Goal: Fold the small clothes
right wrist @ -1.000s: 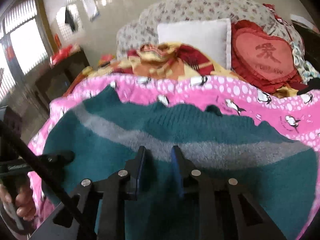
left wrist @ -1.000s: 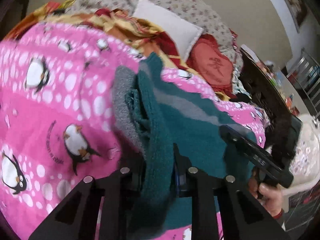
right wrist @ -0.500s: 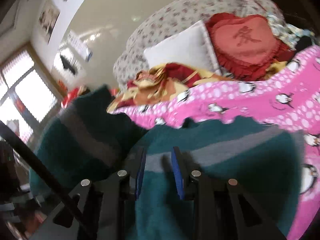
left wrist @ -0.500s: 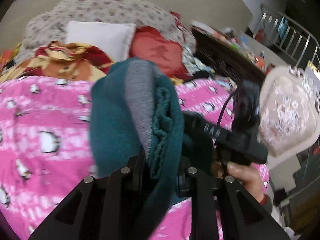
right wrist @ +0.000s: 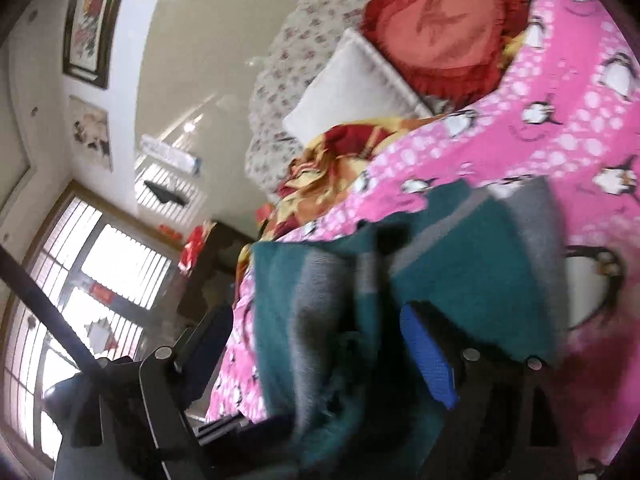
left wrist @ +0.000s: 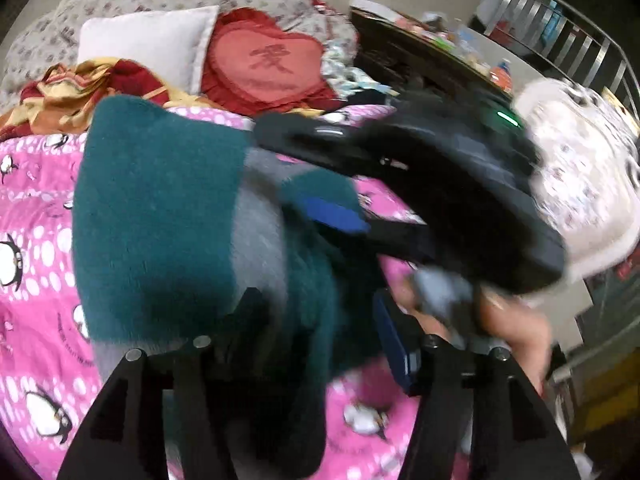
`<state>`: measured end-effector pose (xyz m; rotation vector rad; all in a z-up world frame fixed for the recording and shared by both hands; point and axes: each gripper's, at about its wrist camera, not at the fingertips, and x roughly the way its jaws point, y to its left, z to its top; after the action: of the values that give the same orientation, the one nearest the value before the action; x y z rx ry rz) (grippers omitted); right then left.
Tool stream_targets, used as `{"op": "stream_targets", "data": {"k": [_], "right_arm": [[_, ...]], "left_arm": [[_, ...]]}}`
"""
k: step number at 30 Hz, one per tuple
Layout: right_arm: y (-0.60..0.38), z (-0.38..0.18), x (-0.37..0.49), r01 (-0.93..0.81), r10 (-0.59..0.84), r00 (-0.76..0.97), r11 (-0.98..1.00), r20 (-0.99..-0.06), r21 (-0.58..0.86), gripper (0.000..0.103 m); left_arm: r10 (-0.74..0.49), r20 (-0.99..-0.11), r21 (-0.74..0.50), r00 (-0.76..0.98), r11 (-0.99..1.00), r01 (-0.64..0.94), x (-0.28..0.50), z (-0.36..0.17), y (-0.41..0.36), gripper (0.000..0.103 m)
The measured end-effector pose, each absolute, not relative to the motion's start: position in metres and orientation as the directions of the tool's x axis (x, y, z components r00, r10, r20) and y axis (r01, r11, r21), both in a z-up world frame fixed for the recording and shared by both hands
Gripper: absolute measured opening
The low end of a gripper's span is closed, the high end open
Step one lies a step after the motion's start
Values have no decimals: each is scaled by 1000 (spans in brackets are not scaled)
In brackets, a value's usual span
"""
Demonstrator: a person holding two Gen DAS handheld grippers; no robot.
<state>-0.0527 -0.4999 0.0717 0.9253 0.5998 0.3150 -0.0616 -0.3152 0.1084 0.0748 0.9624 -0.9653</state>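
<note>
A teal knitted sweater with a grey stripe (left wrist: 160, 216) lies folded over on the pink penguin blanket (left wrist: 32, 216). My left gripper (left wrist: 316, 316) has its jaws wide apart, with the sweater lying between and over them. The right gripper's black body (left wrist: 460, 184) crosses close in front, with its blue pad (left wrist: 332, 216) on the sweater. In the right wrist view the sweater (right wrist: 472, 248) is bunched between the spread jaws of my right gripper (right wrist: 316, 340), which is rolled sideways. The views are blurred.
A white pillow (left wrist: 148, 40), a red heart cushion (left wrist: 264, 68) and a red-yellow quilt (left wrist: 80, 80) lie at the bed's head. A dark sideboard (left wrist: 420, 60) and a white patterned basket (left wrist: 580, 184) stand to the right. Windows (right wrist: 92, 280) show at left.
Both grippers have opened; they were shut on the sweater. The left side of the sweater has been carried over to the right. The right gripper has rolled sideways and come close to the left.
</note>
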Motion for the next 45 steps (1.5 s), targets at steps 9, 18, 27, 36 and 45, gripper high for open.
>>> {"op": "stream_targets", "data": {"k": [9,18,27,36,45], "right_arm": [[-465,77,-32,-32,452,745,759,-490,650,77],[-449,110,-36,-75,332,812,875,-481,478,22],[-494,84,-12,151,56,761,954,-646,260,24],[-505,125,-98,47,204,812,911,-547,410,75],[-457,101,-126,-91,423,718,844,-552,529,75]], "left_arm": [[-646,-694,-343,319,686,642,-76,125,-208,70],[-777,-611,-548,152,554,627,-65,131,-184,71],[-670,-723,-484,169,666,568,-47,90,-210,80],[-614,-780,-427,120,663,615,-53,57,-245,80],[-563,-806,-344,182,696,630,-86,51,-247,80]]}}
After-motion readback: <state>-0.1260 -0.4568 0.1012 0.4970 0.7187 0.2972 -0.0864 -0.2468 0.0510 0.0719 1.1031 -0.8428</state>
